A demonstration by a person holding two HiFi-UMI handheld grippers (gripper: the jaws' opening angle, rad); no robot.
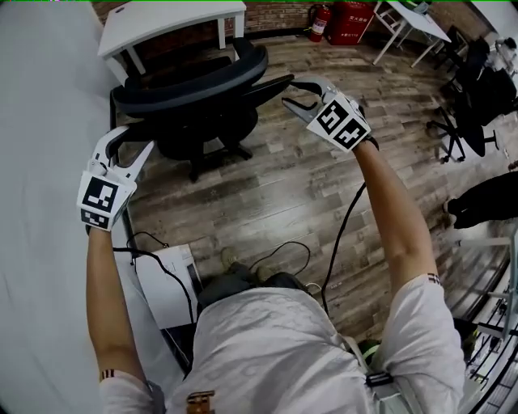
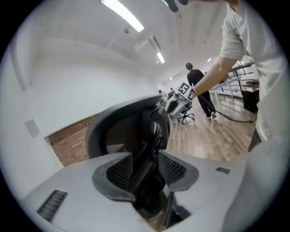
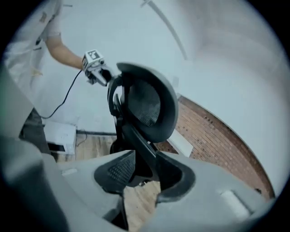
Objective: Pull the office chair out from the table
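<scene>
The left hand-held gripper [image 1: 132, 139] stands partly open, its jaws straddling a dark armrest [image 2: 152, 149] that runs lengthwise through the gap between the ribbed pads [image 2: 118, 171]. The pads sit close on either side of the bar but do not look clamped on it. The right hand-held gripper [image 1: 290, 91] is about as far open, and the other armrest [image 3: 138, 149] passes between its jaws in the same way, with bare boards showing below it in the right gripper view. Both armrests belong to the office chair [image 1: 194, 93], whose curved mesh backrest [image 3: 147, 104] rises beyond the jaws. The chair stands on the wooden floor [image 1: 275, 186], between the person and the white counter [image 1: 162, 18], just in front of that counter and beside the pale wall [image 1: 40, 97]. A white box [image 1: 166, 283] with cables sits on the floor against the wall, near the person's feet.
</scene>
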